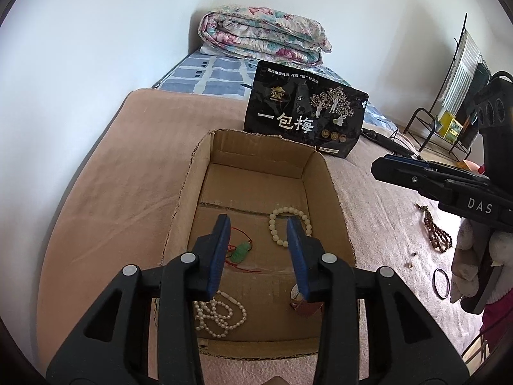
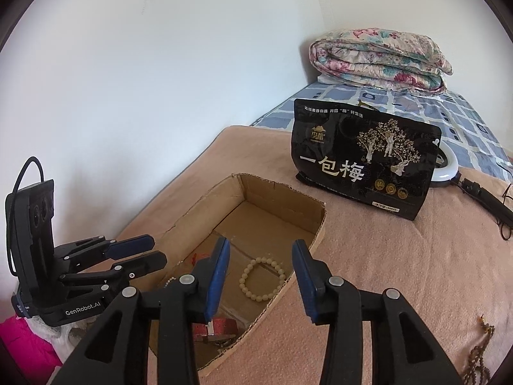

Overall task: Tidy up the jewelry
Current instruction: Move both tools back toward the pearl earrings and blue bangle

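Left gripper [image 1: 258,250] open, empty, over torn corrugated cardboard box [image 1: 189,179].

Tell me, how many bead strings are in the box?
2. A cream bead bracelet lies toward the far right of the cardboard box, and a white pearl necklace near the front left. The hand-held grippers may hide more.

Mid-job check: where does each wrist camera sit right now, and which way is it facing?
Left wrist: on the left gripper, angled down into the cardboard box over the green pendant; the right gripper and a gloved hand show at right.
Right wrist: on the right gripper, above the box's right wall, facing the black bag; the left gripper shows at left.
Shared: box, cream bracelet, bag, folded quilt.
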The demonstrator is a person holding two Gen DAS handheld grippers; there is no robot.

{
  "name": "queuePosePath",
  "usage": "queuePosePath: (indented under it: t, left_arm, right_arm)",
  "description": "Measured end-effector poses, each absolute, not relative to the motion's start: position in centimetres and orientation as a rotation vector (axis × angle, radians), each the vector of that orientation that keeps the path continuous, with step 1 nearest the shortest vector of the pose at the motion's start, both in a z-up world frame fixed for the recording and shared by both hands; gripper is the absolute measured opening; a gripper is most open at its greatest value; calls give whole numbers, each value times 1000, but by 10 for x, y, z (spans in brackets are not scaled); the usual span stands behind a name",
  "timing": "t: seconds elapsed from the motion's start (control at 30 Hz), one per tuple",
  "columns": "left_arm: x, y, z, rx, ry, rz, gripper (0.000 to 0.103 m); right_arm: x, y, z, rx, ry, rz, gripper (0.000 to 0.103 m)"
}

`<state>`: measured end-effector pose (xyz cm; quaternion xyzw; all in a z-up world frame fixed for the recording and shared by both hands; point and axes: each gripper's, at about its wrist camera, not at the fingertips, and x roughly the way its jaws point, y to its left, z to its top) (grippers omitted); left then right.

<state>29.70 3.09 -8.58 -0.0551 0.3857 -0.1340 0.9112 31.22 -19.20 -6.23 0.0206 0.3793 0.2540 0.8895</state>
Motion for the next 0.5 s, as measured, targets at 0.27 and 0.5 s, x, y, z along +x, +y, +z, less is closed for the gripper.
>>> queuePosePath:
  t: [0.27, 0.5]
  left_arm:
    - [282, 17, -70, -104, 779, -281, 36]
    - [263, 2, -51, -81, 747, -299, 36]
  right_arm:
    - [293, -211, -47, 28, 761, 494, 48]
    - [270, -233, -31, 36, 728, 463, 57]
